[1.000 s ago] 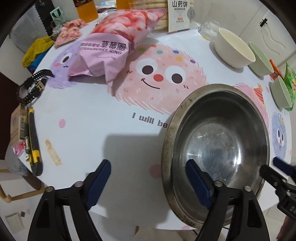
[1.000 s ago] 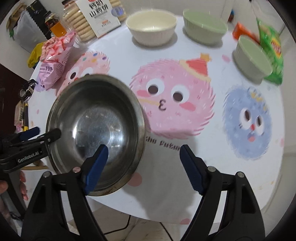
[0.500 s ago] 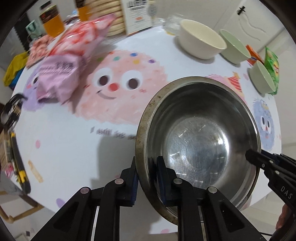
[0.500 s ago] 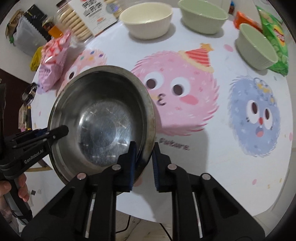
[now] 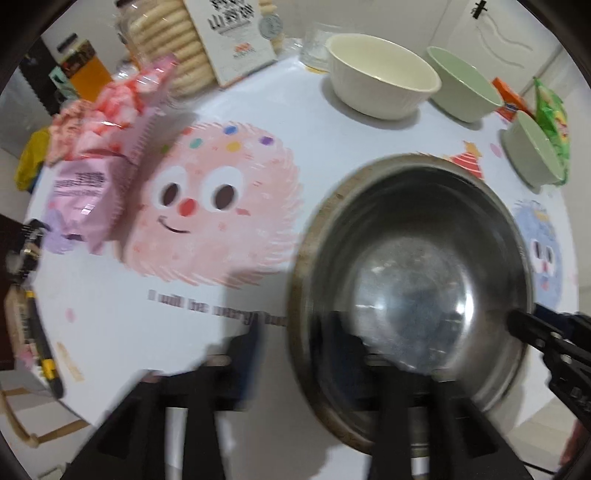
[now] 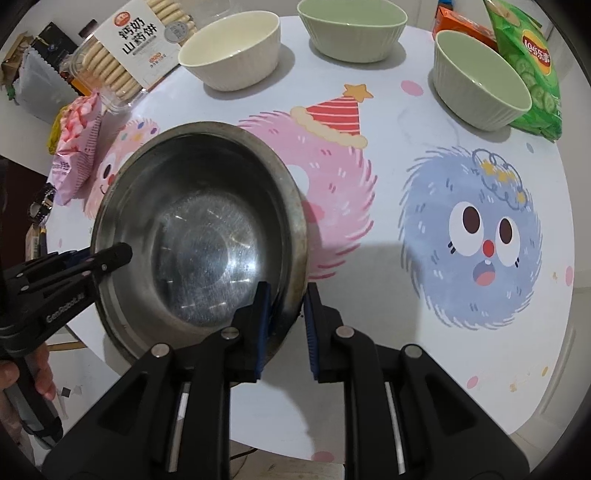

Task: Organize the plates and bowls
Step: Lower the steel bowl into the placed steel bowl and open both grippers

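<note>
Left claw is blurry but straddles the near rim of the steel bowl. Right claw has the opposite rim. Cream bowl sits further back on the worktop.

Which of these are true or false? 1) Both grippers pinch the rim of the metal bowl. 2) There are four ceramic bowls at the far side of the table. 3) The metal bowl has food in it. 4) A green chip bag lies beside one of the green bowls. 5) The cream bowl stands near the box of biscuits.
1) True: the right gripper and the left gripper each clamp the metal bowl at its rim.
2) False: there are three, a cream bowl and two green bowls.
3) False: the metal bowl is empty.
4) True: the chip bag lies against the nearer green bowl.
5) True: the biscuit box is right beside it.
</note>
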Demonstrator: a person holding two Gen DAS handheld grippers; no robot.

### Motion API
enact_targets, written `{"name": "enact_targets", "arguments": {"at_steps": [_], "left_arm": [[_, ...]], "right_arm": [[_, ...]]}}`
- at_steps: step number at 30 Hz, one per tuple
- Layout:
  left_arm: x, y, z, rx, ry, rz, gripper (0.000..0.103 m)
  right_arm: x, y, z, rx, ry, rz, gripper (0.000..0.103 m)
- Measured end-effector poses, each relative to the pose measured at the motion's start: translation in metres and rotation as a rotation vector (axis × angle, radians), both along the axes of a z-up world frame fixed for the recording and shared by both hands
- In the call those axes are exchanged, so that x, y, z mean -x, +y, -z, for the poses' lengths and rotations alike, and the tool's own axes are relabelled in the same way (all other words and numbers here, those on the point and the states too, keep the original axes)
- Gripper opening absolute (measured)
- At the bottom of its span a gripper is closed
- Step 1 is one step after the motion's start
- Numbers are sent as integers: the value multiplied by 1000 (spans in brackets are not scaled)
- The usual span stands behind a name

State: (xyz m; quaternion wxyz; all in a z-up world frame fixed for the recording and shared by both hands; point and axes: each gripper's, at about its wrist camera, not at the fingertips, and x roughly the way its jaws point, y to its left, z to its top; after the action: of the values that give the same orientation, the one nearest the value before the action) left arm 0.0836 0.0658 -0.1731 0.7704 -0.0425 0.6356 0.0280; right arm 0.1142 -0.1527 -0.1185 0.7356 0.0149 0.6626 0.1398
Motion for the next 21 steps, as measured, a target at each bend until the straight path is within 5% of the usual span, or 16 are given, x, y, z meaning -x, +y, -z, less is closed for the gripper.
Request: {"name": "enact_targets", "arguments": {"at_steps": [1,7,11,14,21], "left_arm": [[0,3,-3,-1,-10,-23,90],[-4,11,-21,-29,-43,-118,103],[-10,6,-32,-20,-68,-158,103],[-16,2,-41,-16,-78,-168,103],[-41,-3,-45,30,-53,-184,103]], "right_arm": [[-1,-2,-2,-3,-3,-5,36],[-15,-19,-21,-30,-33,-37,85],[-30,-28,-31,-50,-44,-59,88],[-45,-32,-38,-71,-60,-58,103],[-90,-34,-55,-161,-69,18,103]]}}
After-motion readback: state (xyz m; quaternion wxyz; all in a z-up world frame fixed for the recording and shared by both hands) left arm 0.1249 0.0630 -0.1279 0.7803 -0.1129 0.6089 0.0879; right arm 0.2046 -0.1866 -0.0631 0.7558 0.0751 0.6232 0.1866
